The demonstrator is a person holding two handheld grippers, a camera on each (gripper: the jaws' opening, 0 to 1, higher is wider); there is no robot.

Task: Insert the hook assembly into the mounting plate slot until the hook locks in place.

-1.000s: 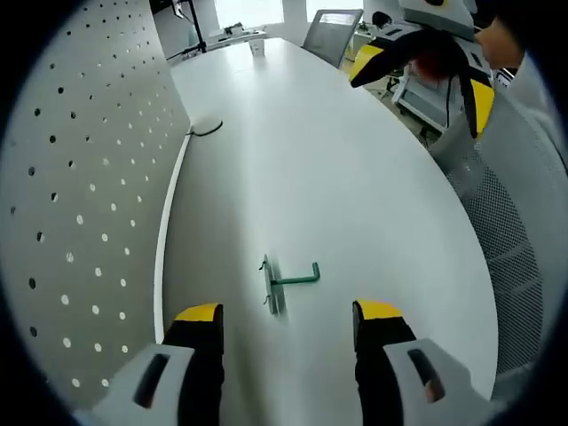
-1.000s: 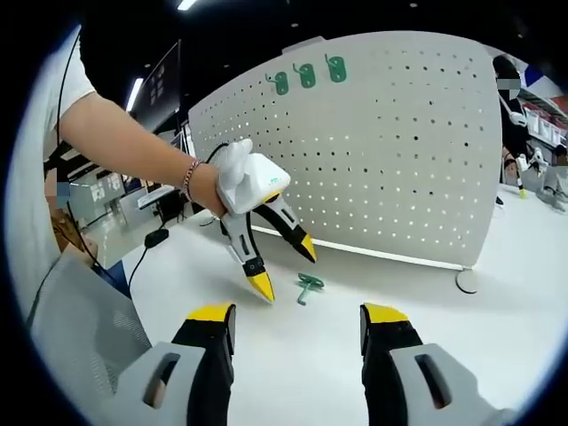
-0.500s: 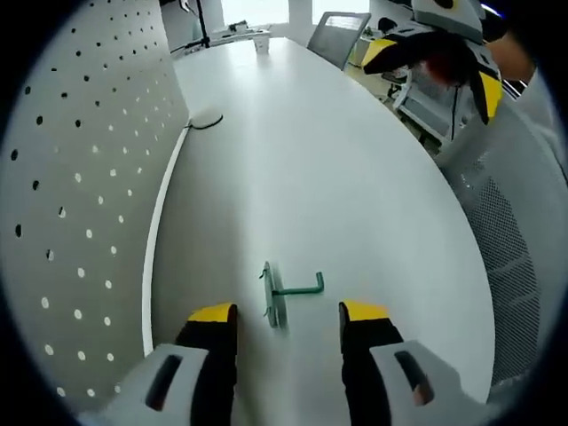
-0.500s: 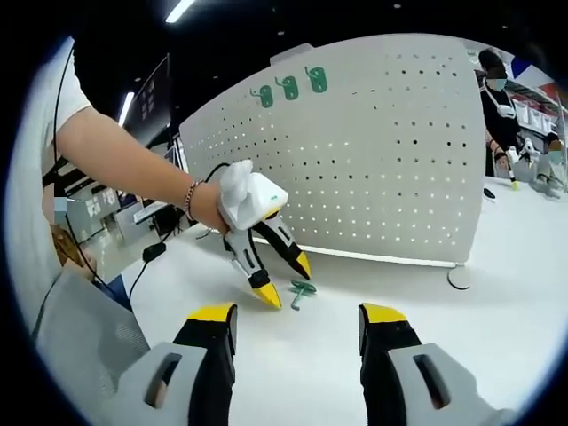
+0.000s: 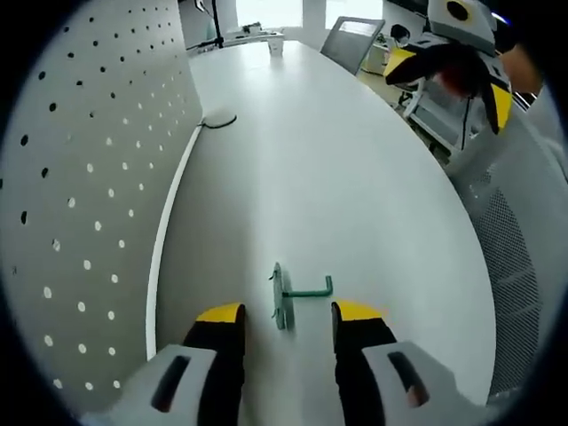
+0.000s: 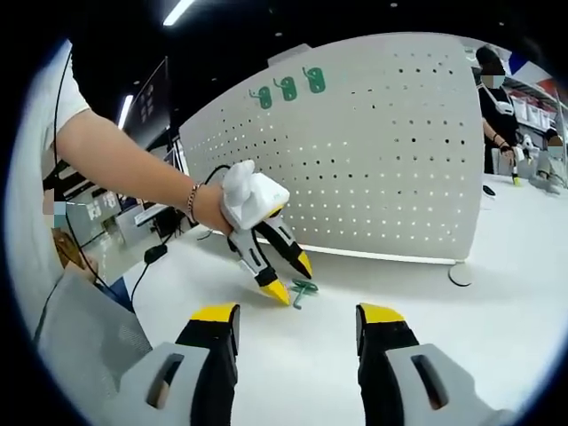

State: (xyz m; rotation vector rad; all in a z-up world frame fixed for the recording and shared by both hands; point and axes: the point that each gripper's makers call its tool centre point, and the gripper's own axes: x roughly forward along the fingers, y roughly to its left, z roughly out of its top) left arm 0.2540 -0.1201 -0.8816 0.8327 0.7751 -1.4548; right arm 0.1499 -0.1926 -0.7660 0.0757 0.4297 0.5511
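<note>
A green hook assembly (image 5: 295,296) with a round base plate lies on the white table (image 5: 337,177). My left gripper (image 5: 286,312) is open, its yellow-tipped jaws standing on either side of the hook's plate. In the right gripper view the left gripper (image 6: 293,279) points down over the same hook assembly (image 6: 303,289), held by a person's hand. The white perforated mounting plate (image 6: 382,160) stands upright behind it, with three green hooks (image 6: 286,87) near its top. My right gripper (image 6: 295,318) is open and held back from the hook, nothing between its jaws.
The pegboard (image 5: 80,177) runs along the left in the left gripper view, its foot rail on the table. A black cable (image 5: 217,122) lies near its far end. The right gripper (image 5: 448,53) hangs at upper right. A mesh chair (image 5: 515,222) stands beside the table edge.
My left gripper has come down and forward over the hook assembly, and its jaws have narrowed around the plate. The right gripper has barely moved.
</note>
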